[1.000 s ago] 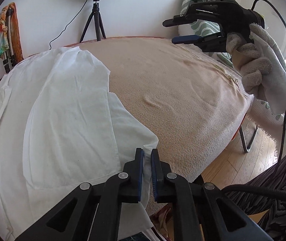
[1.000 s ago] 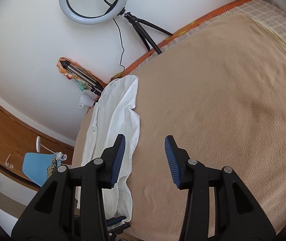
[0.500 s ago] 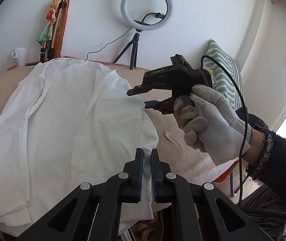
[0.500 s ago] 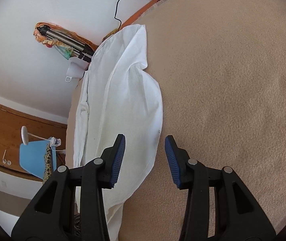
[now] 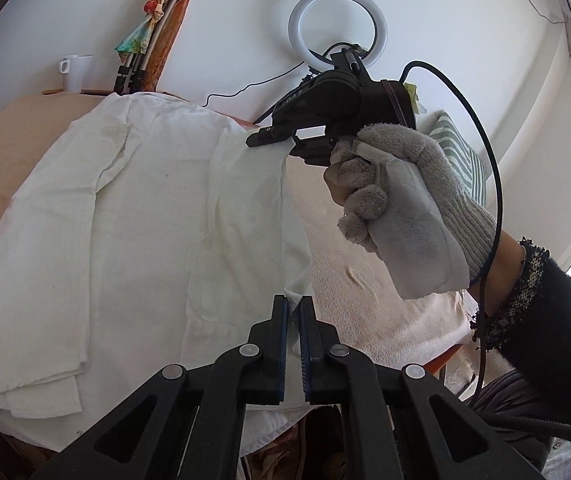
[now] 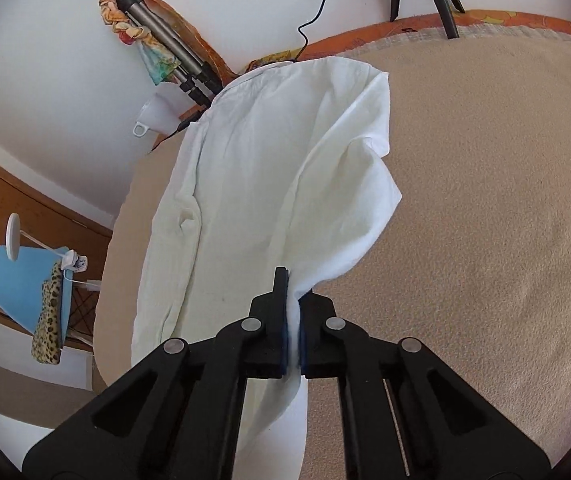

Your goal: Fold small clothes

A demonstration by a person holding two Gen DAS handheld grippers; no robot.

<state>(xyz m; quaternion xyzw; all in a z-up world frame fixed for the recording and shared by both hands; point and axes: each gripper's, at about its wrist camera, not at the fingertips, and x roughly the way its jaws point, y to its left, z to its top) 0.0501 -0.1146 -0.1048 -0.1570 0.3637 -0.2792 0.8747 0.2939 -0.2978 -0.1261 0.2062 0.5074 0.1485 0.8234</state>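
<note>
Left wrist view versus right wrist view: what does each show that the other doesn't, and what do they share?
Only the left wrist view shows the gloved hand holding the right gripper, shut on the far edge of the white garment, plus the ring light and striped cushion.

Only the right wrist view shows the blue chair with a leopard-print cloth, and the right gripper's fingers pinching cloth up close.

Both show the garment on the beige blanket, the white mug and folded tripod.

garment [image 5: 133,216] on blanket [image 5: 369,304], mug [image 5: 75,72] behind
</note>
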